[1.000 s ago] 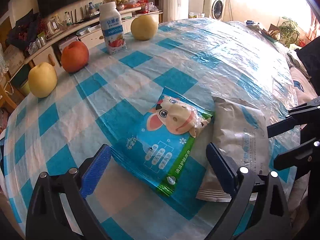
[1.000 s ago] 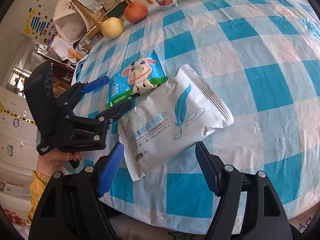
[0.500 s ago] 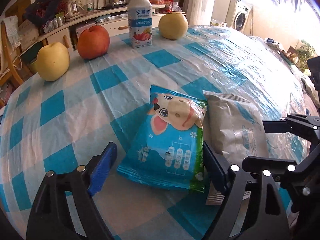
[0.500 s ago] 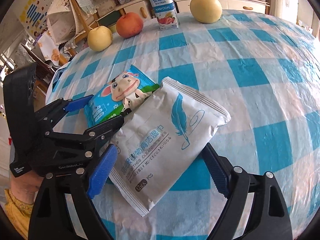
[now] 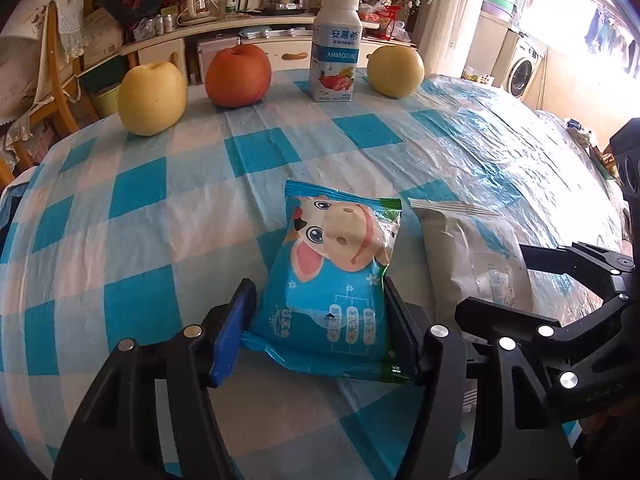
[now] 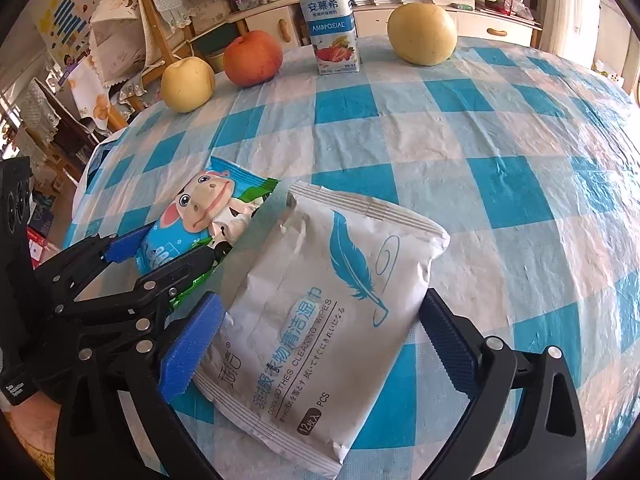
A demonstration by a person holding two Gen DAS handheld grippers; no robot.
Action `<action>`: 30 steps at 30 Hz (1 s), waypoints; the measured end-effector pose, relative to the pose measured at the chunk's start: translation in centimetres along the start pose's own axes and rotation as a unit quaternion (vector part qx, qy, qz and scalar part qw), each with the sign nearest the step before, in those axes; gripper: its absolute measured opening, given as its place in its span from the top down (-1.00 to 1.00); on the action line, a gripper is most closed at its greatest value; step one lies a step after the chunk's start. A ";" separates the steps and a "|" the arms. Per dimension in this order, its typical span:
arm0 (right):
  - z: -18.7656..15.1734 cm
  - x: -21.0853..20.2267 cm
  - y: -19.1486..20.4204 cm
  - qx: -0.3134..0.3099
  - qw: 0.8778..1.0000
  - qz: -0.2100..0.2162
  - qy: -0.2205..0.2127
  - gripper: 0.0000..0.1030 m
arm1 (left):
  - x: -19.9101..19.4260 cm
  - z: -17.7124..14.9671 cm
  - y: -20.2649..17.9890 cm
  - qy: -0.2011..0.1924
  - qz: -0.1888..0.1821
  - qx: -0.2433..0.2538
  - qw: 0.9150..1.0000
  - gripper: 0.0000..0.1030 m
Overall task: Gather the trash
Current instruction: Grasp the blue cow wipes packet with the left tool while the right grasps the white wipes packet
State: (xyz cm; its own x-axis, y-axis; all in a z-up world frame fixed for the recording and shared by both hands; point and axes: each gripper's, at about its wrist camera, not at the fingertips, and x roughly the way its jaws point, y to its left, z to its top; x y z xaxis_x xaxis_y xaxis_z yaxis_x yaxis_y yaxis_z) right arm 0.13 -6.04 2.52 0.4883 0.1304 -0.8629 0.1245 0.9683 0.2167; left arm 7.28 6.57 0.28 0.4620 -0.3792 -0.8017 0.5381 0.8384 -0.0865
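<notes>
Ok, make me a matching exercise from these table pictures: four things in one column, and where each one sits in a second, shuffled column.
Things
1. blue cow-print packet
2. white feather-print wipes pack
3. red apple
4. yogurt drink bottle

Places
A. between the red apple and the yellow pear on the right
B. between the left gripper's fingers
C. between the right gripper's fingers
D. just right of the yellow pear on the left

Pairs: 1-B, 2-C, 3-D, 4-A
</notes>
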 end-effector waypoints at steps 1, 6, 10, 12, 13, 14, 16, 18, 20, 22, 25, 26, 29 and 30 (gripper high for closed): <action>0.1 0.1 0.1 -0.006 1.000 -0.003 0.002 -0.93 | -0.1 -0.1 0.1 0.001 0.003 0.002 1.000 -0.23; 0.4 0.8 1.0 -0.056 0.998 -0.019 0.024 -0.93 | -0.5 -0.7 0.3 0.005 0.015 0.015 1.000 -0.32; 0.3 1.0 1.4 -0.086 0.995 -0.029 0.035 -0.87 | -0.3 -1.1 -0.5 0.006 0.034 0.055 0.998 -0.49; 0.3 0.9 1.4 -0.094 0.994 -0.034 0.034 -0.81 | -0.3 -1.0 -0.5 0.003 0.044 0.056 0.997 -0.57; 0.3 0.9 1.4 -0.099 0.994 -0.036 0.033 -0.75 | -0.2 -1.0 -0.3 0.005 0.039 0.050 0.998 -0.57; 0.3 1.0 1.4 -0.101 0.994 -0.036 0.033 -0.75 | -0.2 -0.9 0.0 0.006 0.035 0.041 0.999 -0.56; 0.4 1.2 1.5 -0.106 0.993 -0.039 0.032 -0.76 | -0.3 -0.9 -0.2 0.000 0.035 0.044 0.998 -0.34; 0.5 1.4 1.6 -0.111 0.992 -0.047 0.028 -0.79 | -0.5 -0.9 -0.3 -0.003 0.041 0.040 0.998 -0.26; 0.2 1.7 2.1 -0.123 0.990 -0.060 0.025 -0.85 | -0.6 -1.0 -0.3 -0.008 0.045 0.031 0.998 -0.13; 0.1 1.7 2.3 -0.128 0.990 -0.060 0.018 -0.81 | -0.9 -1.0 -0.4 -0.013 0.051 0.025 0.998 0.05; 0.0 1.3 2.4 -0.132 0.990 -0.055 0.009 -0.62 | -1.3 -1.5 -0.3 -0.019 0.052 0.011 0.998 0.09; 0.0 1.2 2.4 -0.129 0.990 -0.053 0.007 -0.59 | -1.5 -1.6 -0.2 -0.021 0.052 0.003 0.998 0.12; -0.1 1.0 2.2 -0.122 0.991 -0.047 0.001 -0.55 | -2.1 -2.3 0.3 -0.026 0.050 -0.015 0.998 0.14; -0.1 0.9 2.2 -0.120 0.992 -0.045 0.000 -0.54 | -2.3 -2.5 0.5 -0.027 0.049 -0.020 0.998 0.14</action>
State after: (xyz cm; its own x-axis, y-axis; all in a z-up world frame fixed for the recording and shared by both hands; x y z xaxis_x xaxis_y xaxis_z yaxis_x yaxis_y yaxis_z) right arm 0.73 -3.80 2.18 0.4847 0.0407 -0.8737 -0.0408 0.9989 0.0239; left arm 4.74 8.80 0.60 0.5488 -0.3133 -0.7750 0.4603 0.8872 -0.0327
